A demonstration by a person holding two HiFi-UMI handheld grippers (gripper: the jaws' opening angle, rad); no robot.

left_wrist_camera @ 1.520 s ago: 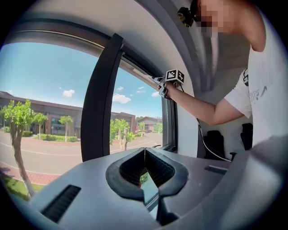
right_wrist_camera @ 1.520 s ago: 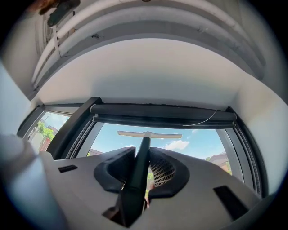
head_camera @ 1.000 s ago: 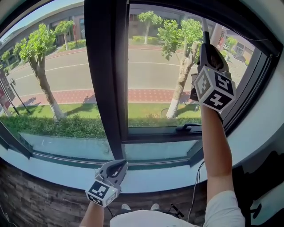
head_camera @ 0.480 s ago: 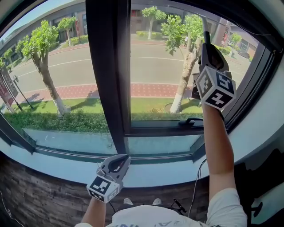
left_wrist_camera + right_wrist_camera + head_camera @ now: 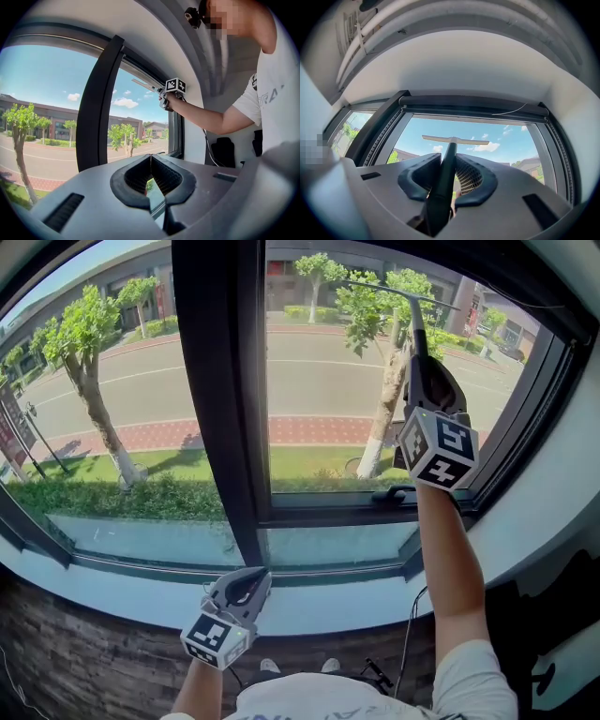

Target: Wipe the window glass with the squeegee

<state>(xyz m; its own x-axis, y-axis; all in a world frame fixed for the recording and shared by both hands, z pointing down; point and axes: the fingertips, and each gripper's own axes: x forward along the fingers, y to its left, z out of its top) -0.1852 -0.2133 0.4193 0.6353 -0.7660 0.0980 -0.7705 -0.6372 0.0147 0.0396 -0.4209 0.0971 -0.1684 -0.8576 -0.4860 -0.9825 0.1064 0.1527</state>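
Two grippers are in my hands. My right gripper (image 5: 420,360) is raised, its jaws clamped on the dark handle of the squeegee (image 5: 401,294), whose blade lies level high on the window glass (image 5: 319,381). My left gripper (image 5: 151,158) hangs low near the sill (image 5: 112,601), jaws together on nothing.

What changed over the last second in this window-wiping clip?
The right gripper, shut on the squeegee, has come down and slightly left, drawing the blade down the right-hand pane into the head view. The left gripper stays shut and empty, low by the sill.
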